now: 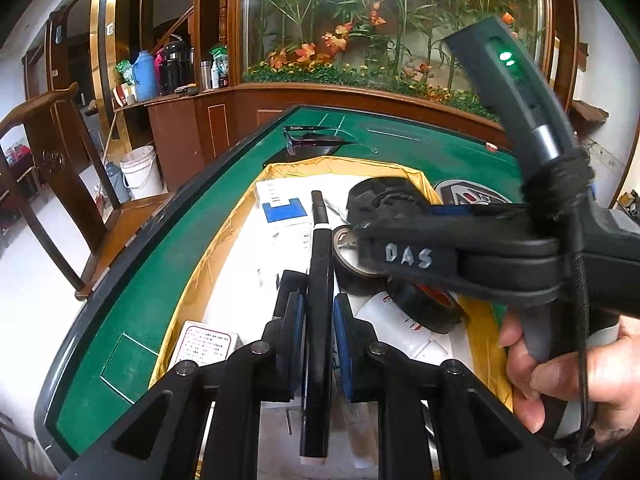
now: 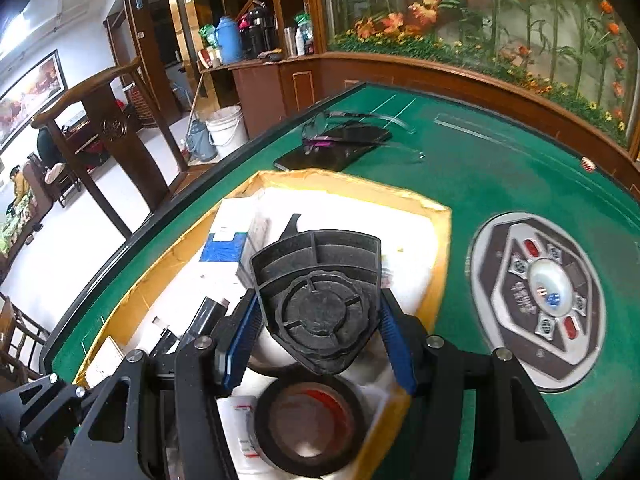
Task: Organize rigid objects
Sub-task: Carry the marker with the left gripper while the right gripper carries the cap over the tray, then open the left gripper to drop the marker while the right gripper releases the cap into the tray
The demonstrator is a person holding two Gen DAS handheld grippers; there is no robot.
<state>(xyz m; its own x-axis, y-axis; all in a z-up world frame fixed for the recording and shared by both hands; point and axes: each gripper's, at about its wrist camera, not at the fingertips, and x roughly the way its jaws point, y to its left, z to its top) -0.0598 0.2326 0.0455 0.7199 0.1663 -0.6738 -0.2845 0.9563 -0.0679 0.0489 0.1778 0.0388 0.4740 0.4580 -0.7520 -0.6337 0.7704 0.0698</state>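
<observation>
- My left gripper [image 1: 318, 312] — clenched tight on a long black bar [image 1: 319, 280]; blue pads [image 1: 297, 312] press both its sides, and the bar runs straight ahead out of the jaws and back under my frame.
- Bar's far tip has a white band and sits over the white-lined tray [image 1: 280, 170] with the yellow rim, straight ahead of my jaws.
- Left of the jaws, in the tray: a white card with red print [image 1: 206, 344]; further ahead-left, a white and blue box [image 1: 286, 210].
- Just right of the jaws: a black tape roll [image 1: 424, 304] lying in the tray, plus a second roll with a shiny core [image 1: 348, 256] beside the bar.
- Ahead-right, my right gripper [image 2: 320, 320] crosses the left-wrist view, a bare hand [image 1: 568, 376] on its handle.
- Right gripper jaws — grasping a black ribbed plastic piece [image 2: 320, 300], roughly shield shaped with a round moulded centre; blue pads [image 2: 394, 344] touch its two edges.
- That piece hangs above the tray; directly below the jaws lies the black tape roll with a reddish core [image 2: 312, 424].
- Beyond the tray, ahead of the jaws: glasses on a dark flat slab [image 2: 340, 144] on the green table [image 2: 500, 168].
- Right of the jaws: a round grey console [image 2: 540, 300] set in the table.
</observation>
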